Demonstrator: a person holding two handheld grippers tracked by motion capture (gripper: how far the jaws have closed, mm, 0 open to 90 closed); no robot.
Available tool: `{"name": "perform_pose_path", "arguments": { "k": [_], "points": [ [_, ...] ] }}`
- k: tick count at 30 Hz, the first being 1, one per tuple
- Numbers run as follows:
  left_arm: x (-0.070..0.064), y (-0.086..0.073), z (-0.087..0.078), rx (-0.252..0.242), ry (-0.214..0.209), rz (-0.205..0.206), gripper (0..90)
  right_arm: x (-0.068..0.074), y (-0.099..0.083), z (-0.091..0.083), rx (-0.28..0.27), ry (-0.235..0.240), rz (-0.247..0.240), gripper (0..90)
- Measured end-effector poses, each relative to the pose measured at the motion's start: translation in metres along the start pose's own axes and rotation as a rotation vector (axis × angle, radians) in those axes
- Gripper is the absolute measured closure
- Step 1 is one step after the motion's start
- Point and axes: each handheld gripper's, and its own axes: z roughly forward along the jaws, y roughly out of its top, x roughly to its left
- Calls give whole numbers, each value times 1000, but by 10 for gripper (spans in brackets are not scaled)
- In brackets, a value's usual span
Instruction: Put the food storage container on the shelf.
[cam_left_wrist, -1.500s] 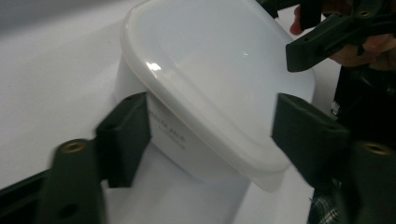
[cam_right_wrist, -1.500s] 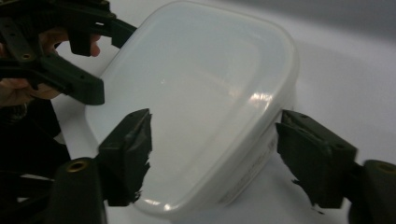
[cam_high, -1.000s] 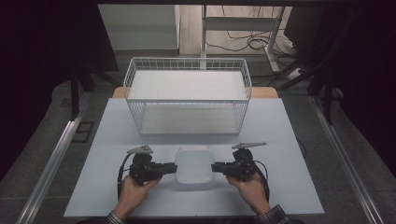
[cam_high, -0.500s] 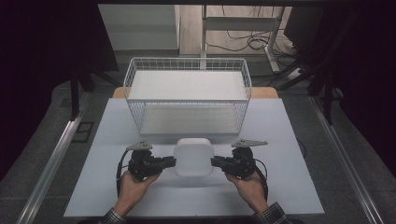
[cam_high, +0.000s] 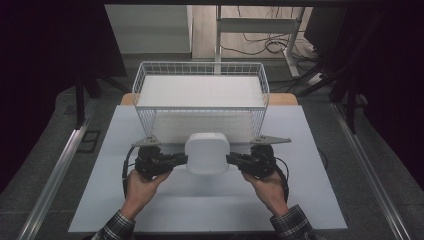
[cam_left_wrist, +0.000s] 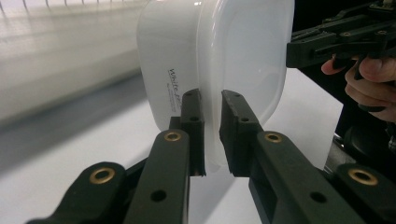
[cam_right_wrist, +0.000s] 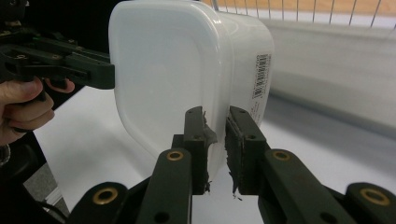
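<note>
A white lidded plastic container hangs above the table, in front of the wire basket. My left gripper is shut on its left rim and my right gripper is shut on its right rim. In the left gripper view the rim of the container runs between the two black jaws of my left gripper, and printed text shows on its side. In the right gripper view the container bears a barcode label, and my right gripper pinches its lid edge.
The white wire basket stands at the back of the white table, with a white liner inside. Metal rails run along both sides of the table. Cables and dark stands lie on the floor behind.
Both grippers have lifted the container off the table and carried it up and toward the basket. It now overlaps the basket's front wall in the high view.
</note>
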Motion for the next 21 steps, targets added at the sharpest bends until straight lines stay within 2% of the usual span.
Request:
{"name": "perform_pose_path", "arguments": {
  "k": [14, 16, 18, 20, 21],
  "points": [
    [-3, 43, -22, -66, 36, 40, 800, 6, 44, -7, -60, 11, -35, 780],
    [-3, 55, -28, -81, 43, 51, 799, 9, 58, -9, -77, 14, -48, 781],
    [-3, 60, -30, -86, 47, 52, 798, 9, 61, -9, -78, 12, -49, 781],
    [-4, 73, -35, -98, 58, 56, 796, 12, 75, -12, -97, 11, -59, 781],
    [-4, 73, -35, -98, 58, 56, 795, 13, 79, -12, -103, 10, -63, 781]
  ]
}}
